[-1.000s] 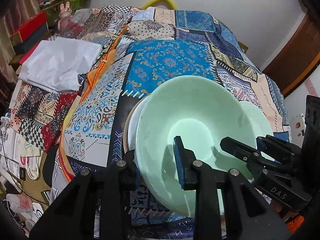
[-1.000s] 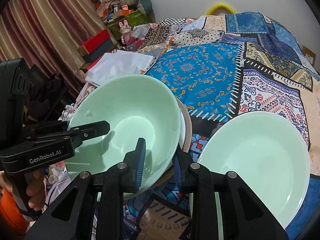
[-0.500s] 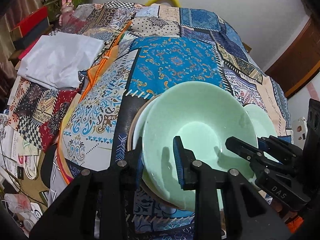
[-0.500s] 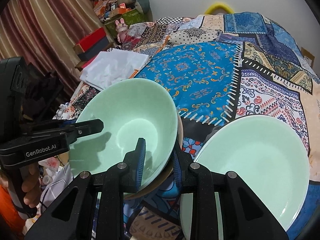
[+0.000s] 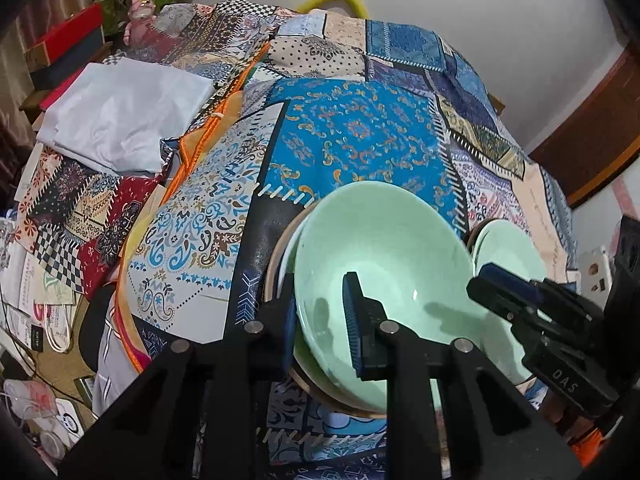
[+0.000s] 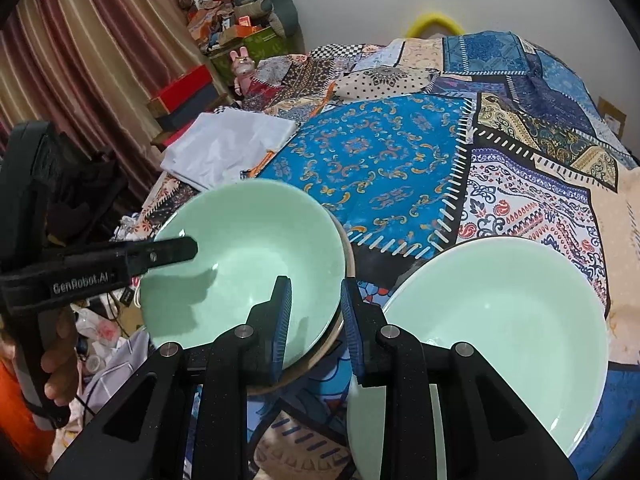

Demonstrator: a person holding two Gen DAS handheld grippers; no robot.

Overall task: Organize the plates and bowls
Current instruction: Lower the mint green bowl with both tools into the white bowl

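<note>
A mint green bowl [image 5: 384, 264] rests on a stack of plates, a white plate [image 5: 286, 256] over a brown-rimmed one [image 5: 271, 276]. My left gripper [image 5: 319, 280] straddles the bowl's near left rim, one finger outside and one inside, and its jaws are closing on that rim. In the right wrist view my right gripper [image 6: 315, 282] is shut on the bowl's [image 6: 240, 256] right rim, with one pad inside the bowl. The left gripper [image 6: 192, 250] reaches over the bowl's far side there, held by a hand [image 6: 56, 368]. A wide green plate [image 6: 500, 320] lies to the right.
Everything sits on a patchwork cover [image 5: 360, 140]. A folded white cloth [image 5: 120, 116] lies at the back left. Boxes and a pink rabbit figure [image 6: 242, 66] stand beyond it by the curtain [image 6: 80, 60]. Loose clutter covers the floor [image 5: 36, 320] at the left edge.
The green bowl has come down from a raised, tilted position and now sits level on the plate stack. The left gripper's fingers have drawn slightly closer together.
</note>
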